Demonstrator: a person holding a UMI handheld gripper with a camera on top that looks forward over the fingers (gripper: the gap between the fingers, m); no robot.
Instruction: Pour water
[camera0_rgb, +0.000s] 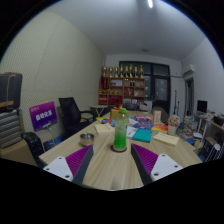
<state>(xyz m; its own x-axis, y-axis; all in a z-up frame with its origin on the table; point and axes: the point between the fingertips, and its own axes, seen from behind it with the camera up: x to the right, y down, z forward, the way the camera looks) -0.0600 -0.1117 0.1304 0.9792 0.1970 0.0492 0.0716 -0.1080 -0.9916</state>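
Note:
A tall clear bottle (120, 130) with a green lower part stands upright on a wooden table (105, 170), on a reddish round base. It is just ahead of my gripper (112, 165), in line with the gap between the fingers. The two fingers (80, 163) with purple pads are spread wide apart, with only bare table between them. A small metal cup (88, 139) sits on the table to the left of the bottle.
Books, boxes and coloured papers (150, 132) crowd the table to the right of and behind the bottle. Black office chairs (70, 110) stand at the left near a purple sign (43, 114). A shelf with bottles (124, 80) lines the far wall.

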